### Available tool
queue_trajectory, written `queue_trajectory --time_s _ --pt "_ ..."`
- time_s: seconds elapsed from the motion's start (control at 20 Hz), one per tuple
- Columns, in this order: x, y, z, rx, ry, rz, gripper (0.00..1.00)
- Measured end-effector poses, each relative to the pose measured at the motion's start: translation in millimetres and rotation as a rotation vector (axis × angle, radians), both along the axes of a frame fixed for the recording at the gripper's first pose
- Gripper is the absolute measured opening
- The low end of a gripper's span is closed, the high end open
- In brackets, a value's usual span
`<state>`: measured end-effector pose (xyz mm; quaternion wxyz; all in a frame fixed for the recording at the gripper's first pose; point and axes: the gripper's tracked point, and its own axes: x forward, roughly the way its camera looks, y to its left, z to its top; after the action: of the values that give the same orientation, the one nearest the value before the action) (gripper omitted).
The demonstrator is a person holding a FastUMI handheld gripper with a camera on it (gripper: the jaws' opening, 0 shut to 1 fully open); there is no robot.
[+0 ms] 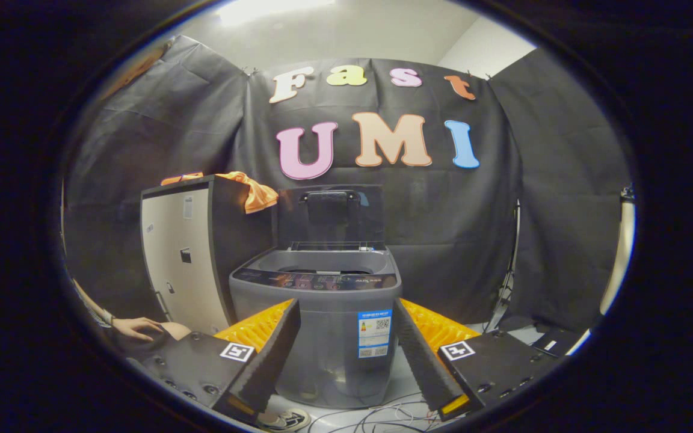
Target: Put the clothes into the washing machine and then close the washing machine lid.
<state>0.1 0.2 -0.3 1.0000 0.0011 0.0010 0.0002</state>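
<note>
Spread wide and empty, the gripper [346, 343] is aimed at the open washing machine [316, 300]; the orange clothes [250, 189], judged soft and light, are best pinched at a hanging fold.

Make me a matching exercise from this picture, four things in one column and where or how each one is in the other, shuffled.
Things:
1. washing machine lid
2. orange garment
3. claw
4. person's hand

States:
A. open, holding nothing
B. raised upright
C. low beside the cabinet
D. draped on top of the cabinet

Pairs: 1-B, 2-D, 3-A, 4-C
</note>
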Motion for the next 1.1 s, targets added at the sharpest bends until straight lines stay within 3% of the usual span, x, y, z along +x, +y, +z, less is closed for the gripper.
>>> queue_trajectory --time_s 0.4,0.6,0.7,1.1 --pt "16 8 8 0.048 -0.015 -0.015 0.96" --pt "57 43 66 0.135 -0.096 0.041 0.96" --pt "83 67 103 0.134 -0.132 0.096 0.96" --pt "195 228 223 0.068 -0.219 0.450 0.96"
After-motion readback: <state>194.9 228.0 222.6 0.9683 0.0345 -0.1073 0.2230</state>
